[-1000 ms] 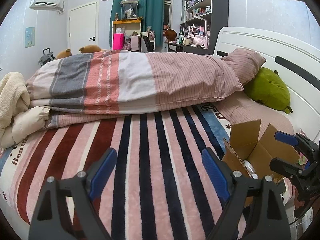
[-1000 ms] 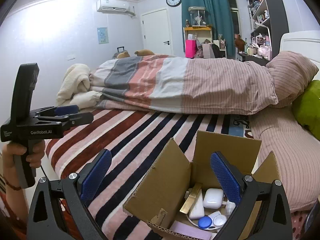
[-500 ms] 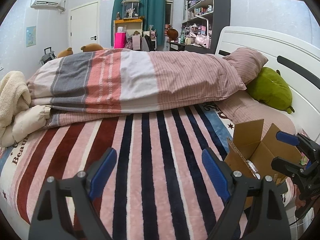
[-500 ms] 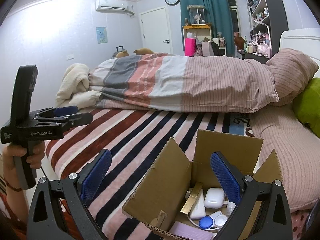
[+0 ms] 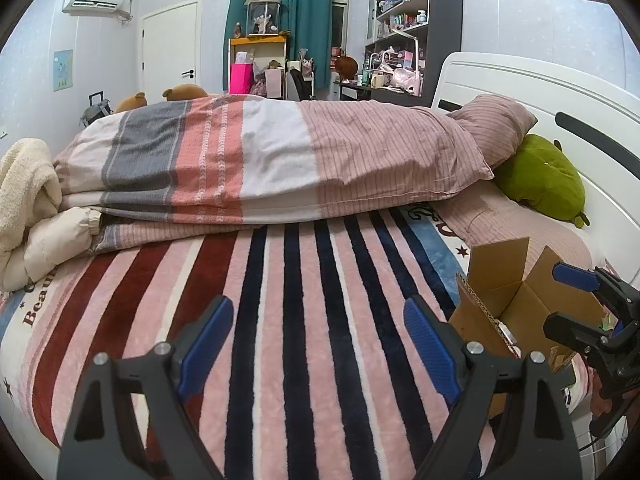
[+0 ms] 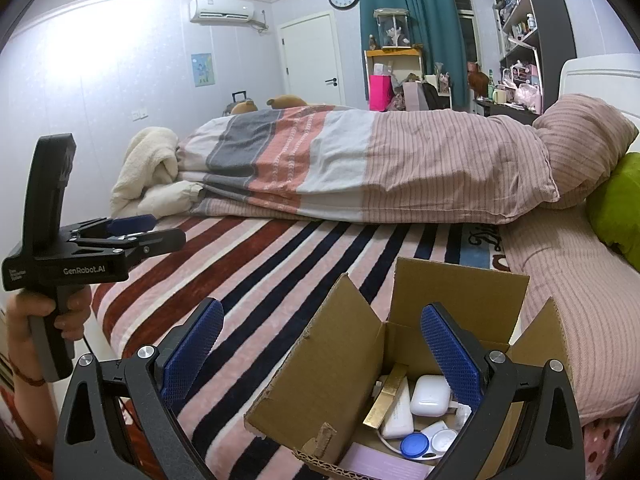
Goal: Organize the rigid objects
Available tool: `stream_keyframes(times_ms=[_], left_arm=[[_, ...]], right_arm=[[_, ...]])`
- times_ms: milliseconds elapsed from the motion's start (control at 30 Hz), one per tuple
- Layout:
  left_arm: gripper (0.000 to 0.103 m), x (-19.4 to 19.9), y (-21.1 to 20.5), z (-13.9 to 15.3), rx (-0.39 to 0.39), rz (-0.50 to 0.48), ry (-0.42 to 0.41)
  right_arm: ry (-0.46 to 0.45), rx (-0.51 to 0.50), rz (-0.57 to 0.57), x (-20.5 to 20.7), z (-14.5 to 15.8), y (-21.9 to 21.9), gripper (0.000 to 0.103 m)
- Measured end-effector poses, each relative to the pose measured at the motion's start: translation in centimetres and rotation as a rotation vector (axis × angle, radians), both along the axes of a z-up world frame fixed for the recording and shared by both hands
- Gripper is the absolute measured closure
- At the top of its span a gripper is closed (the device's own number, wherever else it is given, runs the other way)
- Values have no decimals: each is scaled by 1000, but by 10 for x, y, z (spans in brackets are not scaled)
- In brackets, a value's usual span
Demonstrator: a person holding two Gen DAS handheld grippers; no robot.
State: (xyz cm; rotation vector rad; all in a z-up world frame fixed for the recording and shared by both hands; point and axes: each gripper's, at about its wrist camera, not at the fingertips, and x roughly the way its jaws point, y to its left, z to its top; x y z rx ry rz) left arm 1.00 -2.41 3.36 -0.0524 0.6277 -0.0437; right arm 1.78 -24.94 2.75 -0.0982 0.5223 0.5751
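Both grippers stand with fingers spread wide and nothing between them: the left gripper (image 5: 318, 332) over the striped blanket (image 5: 304, 320), the right gripper (image 6: 322, 344) above the open cardboard box (image 6: 340, 364). Inside the box lie a white earbud case (image 6: 430, 395), a gold bar-shaped item (image 6: 387, 394), a blue cap (image 6: 414, 445) and other small things. Beyond, a folded duvet (image 5: 280, 160) crosses the bed, with a green plush (image 5: 540, 180) by the headboard.

Right gripper (image 6: 320, 352) fingers spread, empty, above open cardboard box (image 6: 332, 364) on striped blanket (image 6: 256, 264).
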Motion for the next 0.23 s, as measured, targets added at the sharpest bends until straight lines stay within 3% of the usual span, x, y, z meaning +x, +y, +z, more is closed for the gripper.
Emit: stream_keyframes(times_ms=[233], left_arm=[[18,0,-1,0,0,2,1]], right_arm=[[2,2,-4,-1,-2,2,3]])
